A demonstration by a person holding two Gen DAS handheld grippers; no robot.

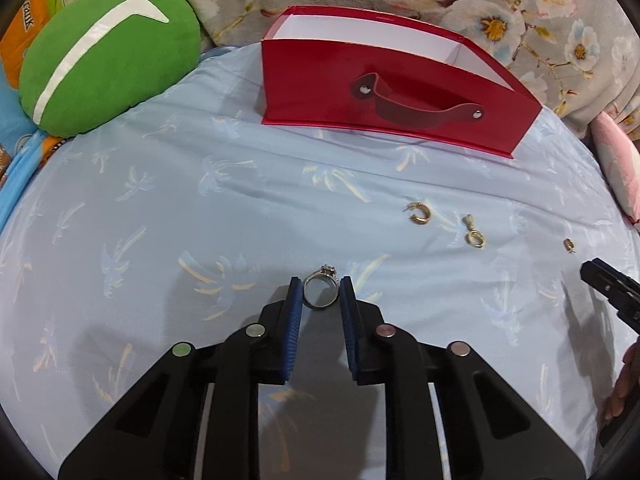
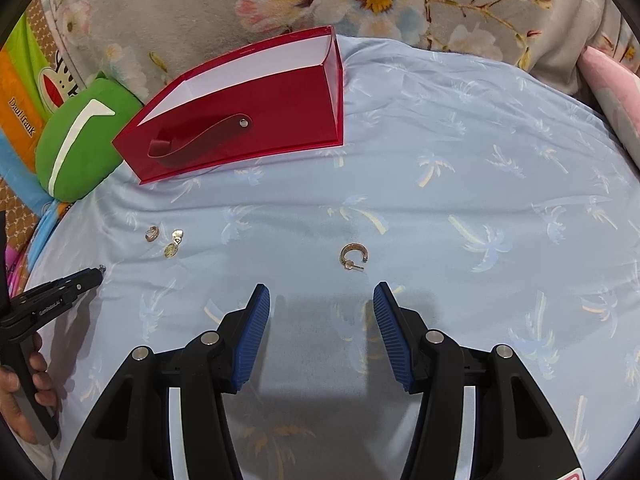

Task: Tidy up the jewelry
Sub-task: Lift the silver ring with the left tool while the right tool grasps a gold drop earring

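My left gripper (image 1: 320,290) is shut on a silver ring with a stone (image 1: 322,286), held between its blue pads just above the blue sheet. A gold hoop earring (image 1: 418,213), a gold clasp pendant (image 1: 474,232) and a small gold piece (image 1: 569,245) lie on the sheet to the right. The open red box (image 1: 384,100) stands beyond. My right gripper (image 2: 322,298) is open and empty, with a gold hoop earring (image 2: 353,257) just ahead of its fingertips. In the right wrist view the other hoop (image 2: 152,233), the pendant (image 2: 174,243) and the box (image 2: 256,120) lie to the left.
A green cushion (image 1: 108,60) lies at the back left. A floral blanket (image 1: 500,8) runs behind the box. A pink pillow (image 1: 618,160) lies at the right. The left gripper's tip shows at the left edge of the right wrist view (image 2: 84,278).
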